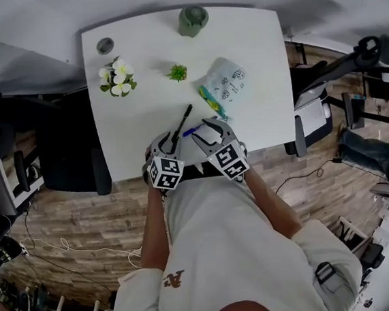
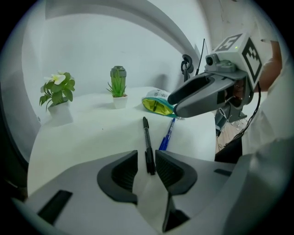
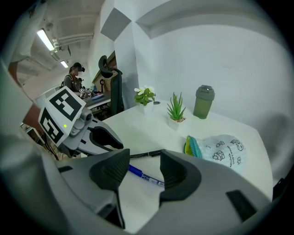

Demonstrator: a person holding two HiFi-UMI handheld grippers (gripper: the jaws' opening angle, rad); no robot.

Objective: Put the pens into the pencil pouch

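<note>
A black pen and a blue pen lie side by side near the front edge of the white table. Behind them to the right lies the pale printed pencil pouch, its green-lined mouth facing the pens. My left gripper has the rear end of the black pen between its jaws. They stand narrowly apart, and a little gap still shows beside the pen. My right gripper is open, straddling the blue pen, which rests on the table.
At the back of the table stand a white-flowered plant, a small green plant, a green cup and a small grey round thing. Dark chairs flank the table on both sides.
</note>
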